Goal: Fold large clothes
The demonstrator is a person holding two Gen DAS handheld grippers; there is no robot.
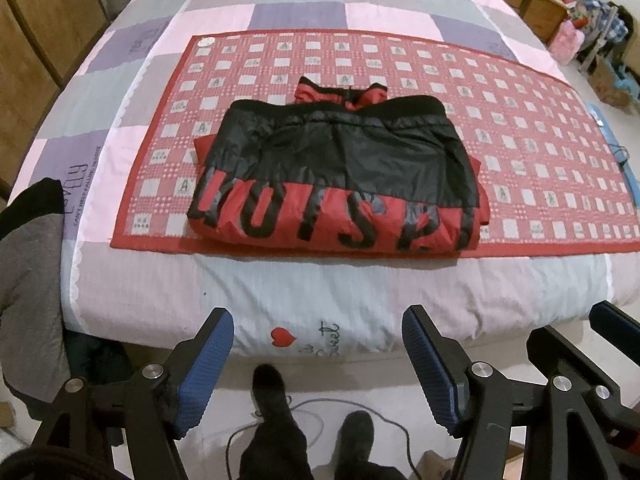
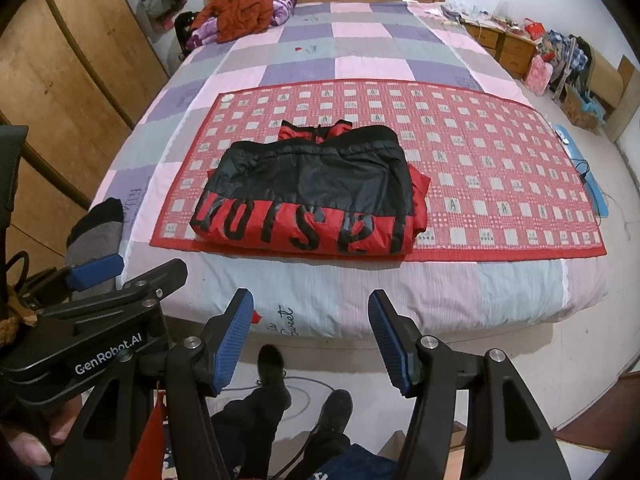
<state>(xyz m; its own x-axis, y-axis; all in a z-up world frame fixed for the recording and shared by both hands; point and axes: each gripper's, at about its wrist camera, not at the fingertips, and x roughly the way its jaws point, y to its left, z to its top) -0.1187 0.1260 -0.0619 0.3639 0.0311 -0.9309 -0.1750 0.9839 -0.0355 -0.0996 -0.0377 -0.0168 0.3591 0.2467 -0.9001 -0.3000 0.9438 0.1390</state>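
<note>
Item: red-and-black jacket (image 1: 336,176), folded – lay on red checked mat (image 1: 520,92), long axis crosswise | Position: ahead of both tongs, well apart | left gripper (image 1: 318,372) wide, empty | right gripper (image 2: 311,344) wide, empty – neither nearer.

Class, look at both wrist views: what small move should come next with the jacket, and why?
Probably none on the jacket: it already lies folded in a compact block on the red mat. Both claws, left and right, hang open and empty short of the bed, so simply withdraw.
</note>
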